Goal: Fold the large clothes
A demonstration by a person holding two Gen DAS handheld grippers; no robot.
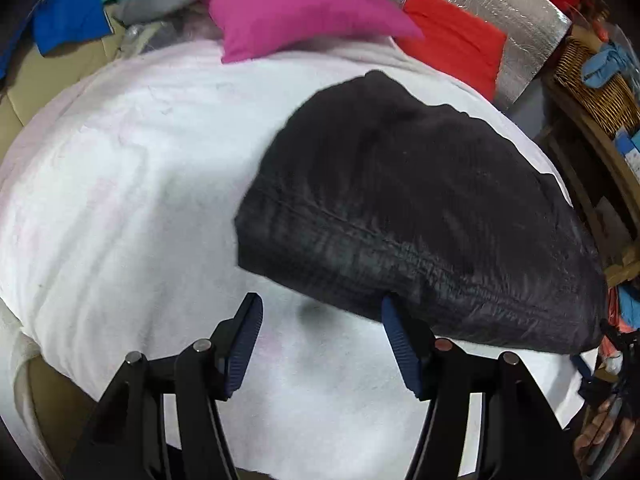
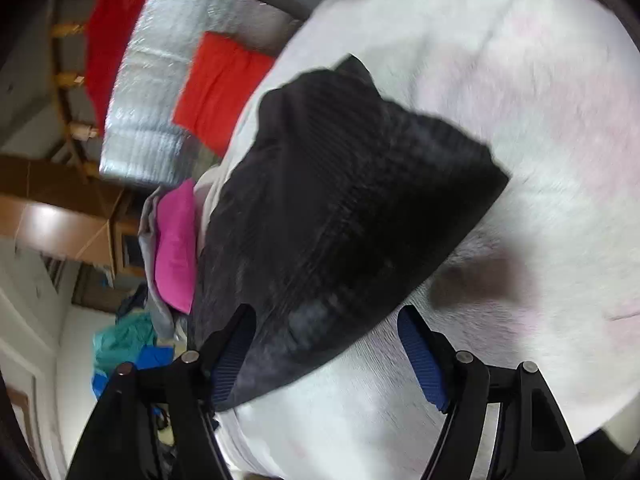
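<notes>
White blanket [image 1: 140, 200] covering the work surface, folded black garment [image 1: 400, 208] lying at its two o'clock, left gripper [image 1: 322, 344] and right gripper [image 2: 326, 354] both released, pink cloth [image 1: 288, 20] at twelve.

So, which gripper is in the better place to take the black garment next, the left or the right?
Probably the right gripper: the black garment has an edge lying between its open fingers. The left gripper frames mostly white cloth, the garment only at one fingertip.
</notes>
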